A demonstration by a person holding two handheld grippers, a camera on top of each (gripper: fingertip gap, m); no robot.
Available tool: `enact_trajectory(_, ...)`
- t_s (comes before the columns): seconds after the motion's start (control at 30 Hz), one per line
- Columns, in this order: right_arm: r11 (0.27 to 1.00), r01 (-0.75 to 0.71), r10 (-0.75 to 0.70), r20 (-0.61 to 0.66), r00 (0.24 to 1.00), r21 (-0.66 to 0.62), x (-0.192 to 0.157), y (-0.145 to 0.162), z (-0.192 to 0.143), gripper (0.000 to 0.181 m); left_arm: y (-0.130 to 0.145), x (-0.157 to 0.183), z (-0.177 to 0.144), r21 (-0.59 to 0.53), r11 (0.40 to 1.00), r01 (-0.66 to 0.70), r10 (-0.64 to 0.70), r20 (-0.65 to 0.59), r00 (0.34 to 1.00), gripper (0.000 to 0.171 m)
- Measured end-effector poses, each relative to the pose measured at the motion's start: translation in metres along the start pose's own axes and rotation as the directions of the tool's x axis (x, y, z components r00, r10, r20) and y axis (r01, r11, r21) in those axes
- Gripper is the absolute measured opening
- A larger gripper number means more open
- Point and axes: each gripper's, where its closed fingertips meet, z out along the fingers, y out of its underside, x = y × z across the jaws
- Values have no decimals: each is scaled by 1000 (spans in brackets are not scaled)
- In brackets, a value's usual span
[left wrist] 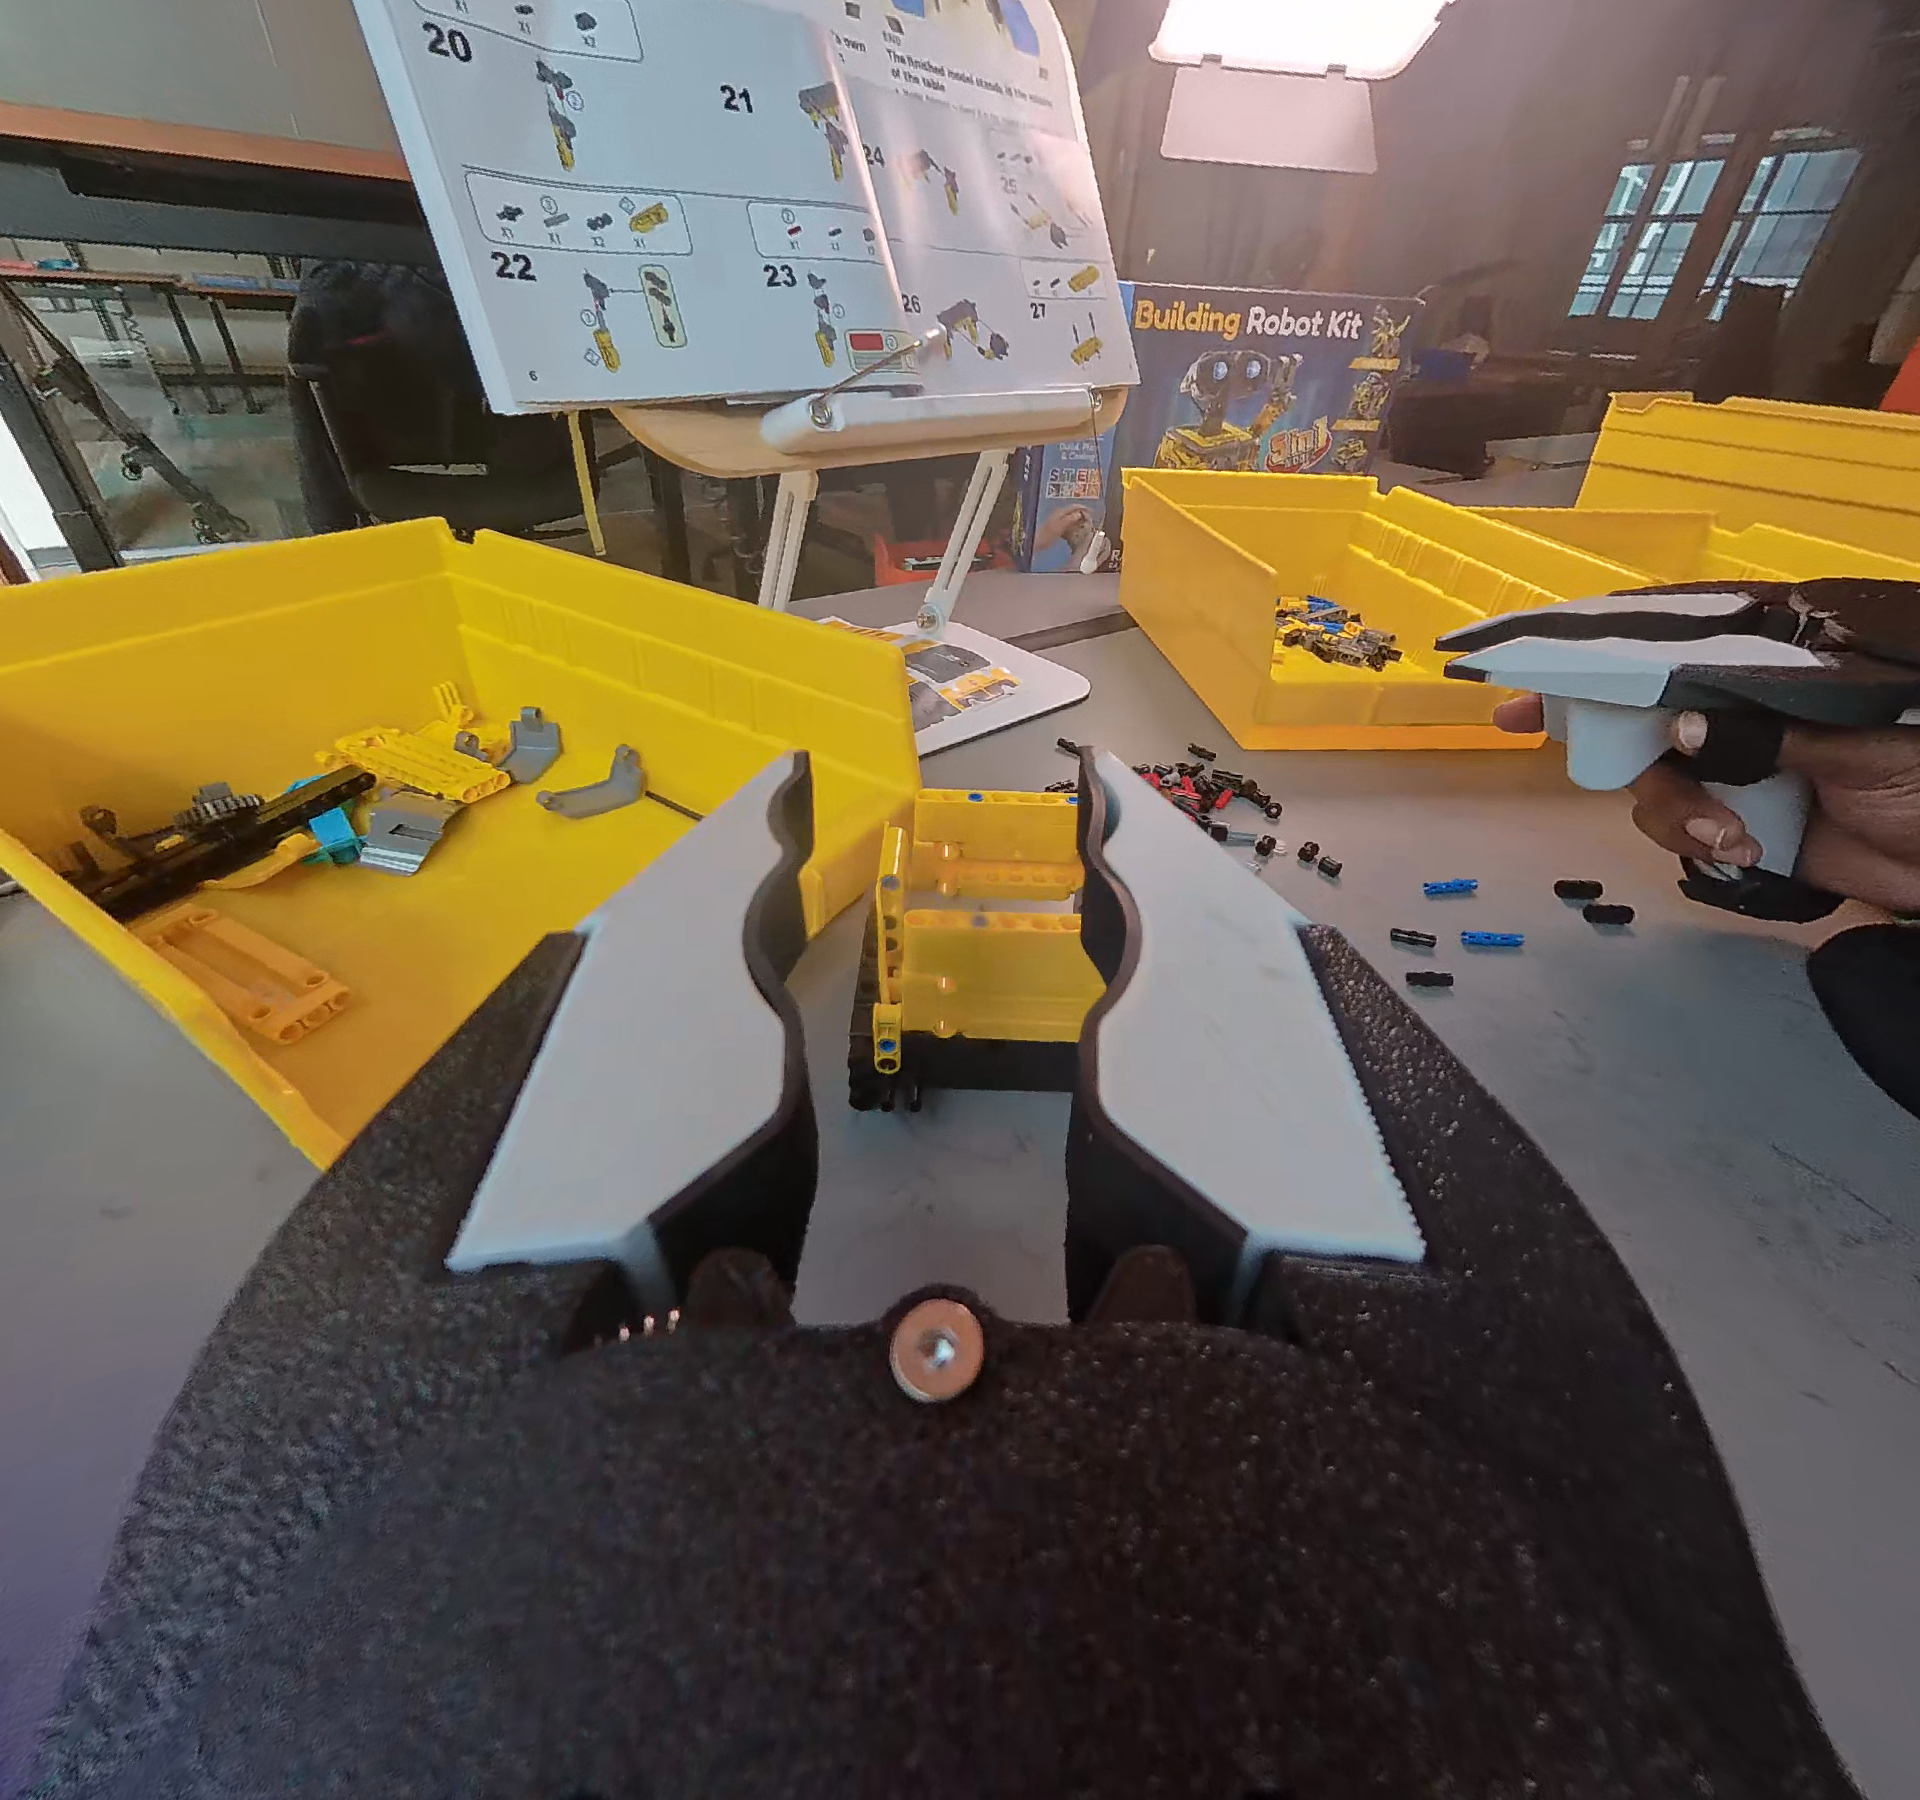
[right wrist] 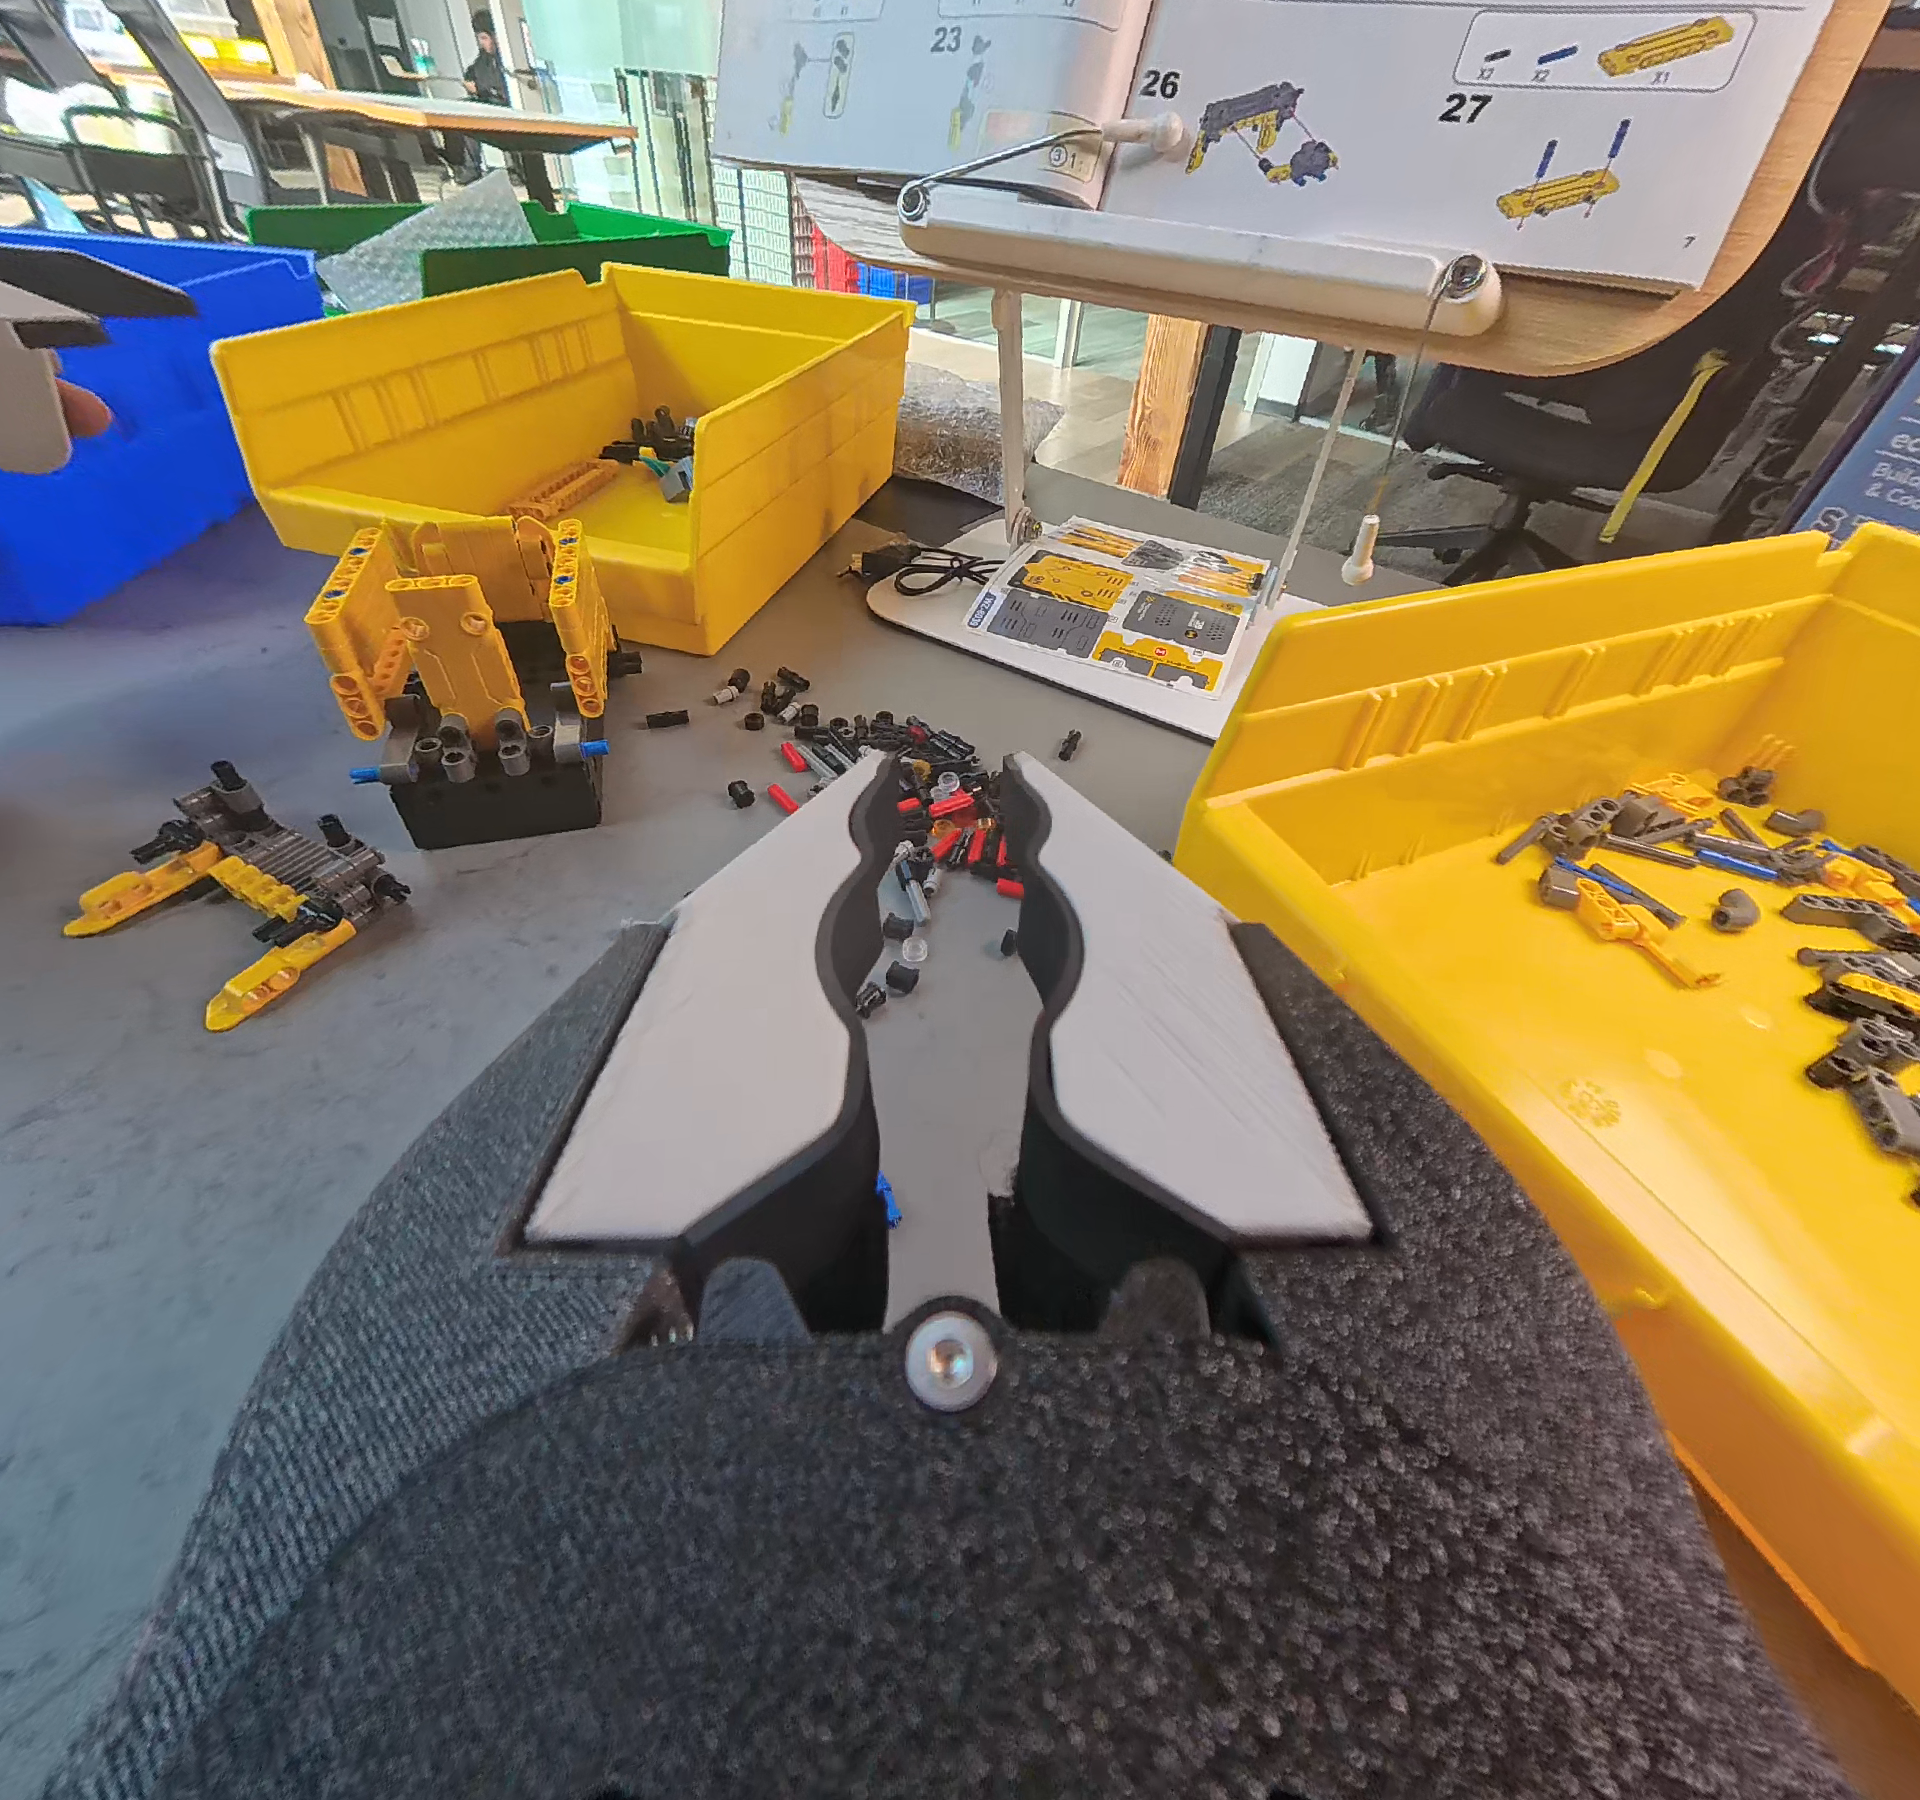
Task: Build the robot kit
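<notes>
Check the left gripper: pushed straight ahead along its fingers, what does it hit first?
Probably the yellow and black brick assembly standing on the table between the open fingers of the left gripper. It fills the gap ahead; whether the fingertips already flank it is unclear.

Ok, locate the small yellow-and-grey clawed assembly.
In the right wrist view, the clawed assembly lies on the grey table at left, just left of the yellow-and-black model.
</notes>
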Motion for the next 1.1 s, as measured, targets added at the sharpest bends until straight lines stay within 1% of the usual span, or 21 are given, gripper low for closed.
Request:
enact_trajectory(0.2,999,-37,36,39,999,20,-9,-4,-1,14,0,2,0,-1,1000,-29,29,3,1000,48)
enact_trajectory(0.27,1000,-20,20,32,999,19,-8,-4,-1,11,1,2,0,-4,1000,-31,31,3,1000,48)
enact_trajectory(0.33,1000,8,-8,9,1000,13,-5,-4,-2,4,3,1,1,-10,999,-36,36,8,999,46)
enact_trajectory(0.4,1000,24,-24,-10,1000,-1,-3,-2,-2,2,5,-1,2,-18,999,-41,41,16,999,45)
enact_trajectory(0.47,1000,21,-21,-31,999,-15,1,-1,-3,4,8,-2,3,-26,999,-42,43,22,999,42)
enact_trajectory(0.63,1000,2,-4,-88,996,-29,12,-1,-5,18,17,-9,6,-48,998,-31,33,44,999,41)
enact_trajectory(0.8,998,-44,38,-138,990,-40,25,-2,-8,57,23,-14,9,-68,998,-6,10,60,998,46)
enact_trajectory(0.9,992,-91,77,-144,987,-93,27,5,-5,105,26,-15,10,-78,997,-12,18,71,997,47)
enact_trajectory(0.93,989,-93,76,-143,987,-112,26,8,-4,113,26,-15,10,-80,997,-16,22,73,997,47)
enact_trajectory(1.0,989,-82,64,-134,989,-127,23,10,-2,118,28,-14,11,-87,996,-23,29,72,997,47)
enact_trajectory(1.1,988,-75,59,-118,991,-139,18,13,0,118,28,-13,12,-90,996,-29,35,70,997,48)
